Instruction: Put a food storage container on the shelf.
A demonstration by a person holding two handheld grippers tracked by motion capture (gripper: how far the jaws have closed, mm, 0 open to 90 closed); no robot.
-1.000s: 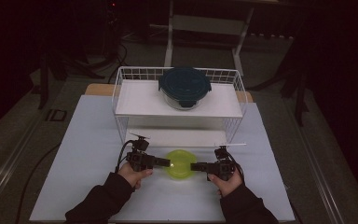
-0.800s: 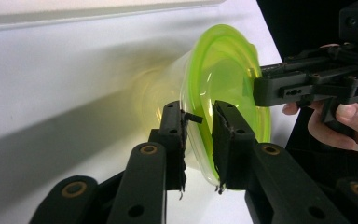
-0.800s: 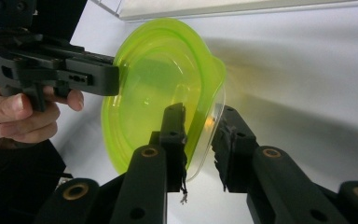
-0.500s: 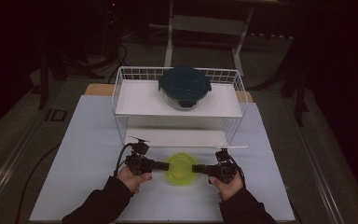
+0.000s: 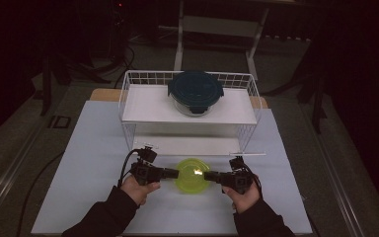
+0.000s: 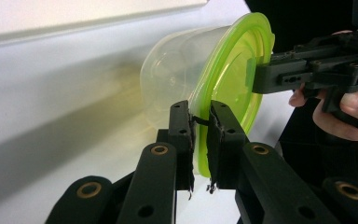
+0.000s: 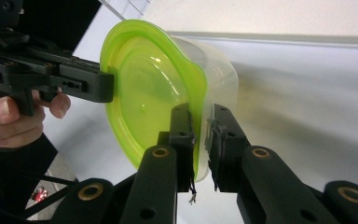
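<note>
**Both grippers clamped on the green-lidded tub**

Left to right across the high view:

- Left hand [image 5: 139, 187] holds the left gripper [image 5: 173, 173], pointing level toward the middle of the table. Its jaws have just been closing and now pinch the left rim of the tub's lid. In the left gripper view the pads sit either side of the lid edge, tight on it, with the clear body of the tub beyond.
- The tub [image 5: 193, 176] is a clear plastic container with a yellow-green lid [image 6: 235, 88]. It sits between the two grippers, over the pale table sheet [image 5: 89, 163], just in front of the wire rack [image 5: 128, 94]. Both gripper views show it with the lid facing the person and the clear body [image 7: 219, 79] toward the rack side.
- Right gripper [image 5: 208, 176] comes in level from the opposite side, held by the right hand [image 5: 244, 195]. Its jaws have also just been closing and grip the right rim of the lid, the edge caught between the pads in the right gripper view.
- Each gripper view shows the other gripper biting the far edge of the lid.

Behind: the rack's white shelf [image 5: 148, 106] carries a round glass container with a dark teal lid [image 5: 195, 90], well apart from the tub.
</note>
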